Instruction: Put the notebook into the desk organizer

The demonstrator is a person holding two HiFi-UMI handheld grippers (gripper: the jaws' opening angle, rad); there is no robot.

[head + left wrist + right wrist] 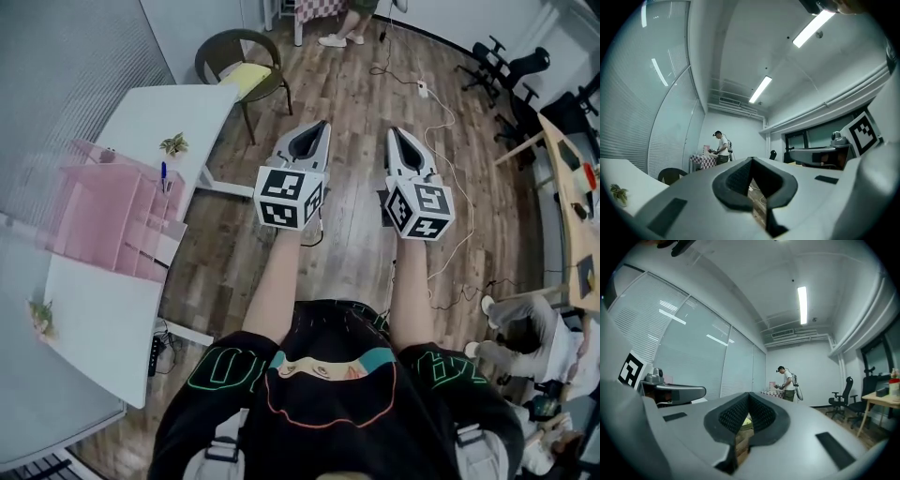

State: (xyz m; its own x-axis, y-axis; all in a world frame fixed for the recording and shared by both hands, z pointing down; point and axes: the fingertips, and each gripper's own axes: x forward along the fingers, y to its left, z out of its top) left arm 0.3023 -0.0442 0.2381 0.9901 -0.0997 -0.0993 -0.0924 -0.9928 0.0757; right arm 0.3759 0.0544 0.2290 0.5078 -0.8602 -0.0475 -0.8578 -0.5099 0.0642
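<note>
Out over the floor (352, 89) my left gripper (322, 126) and right gripper (395, 132) are pinched closed on nothing, pink desk organizer (103, 211) well off left, can't spot the notebook, likely light and stiffish, so grab its spine edge.

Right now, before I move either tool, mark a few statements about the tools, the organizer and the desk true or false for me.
1. The left tool and the right tool are both shut with nothing between their jaws. True.
2. The pink desk organizer stands on the floor between the two tools. False: it sits on the white desk, off to the person's left.
3. Both tools hang directly over the desk. False: they are held out over the wooden floor, apart from the desk.
4. A chair with a yellow cushion stands past the far end of the desk. True.
5. A small plant sits on the desk beyond the organizer. True.
</note>
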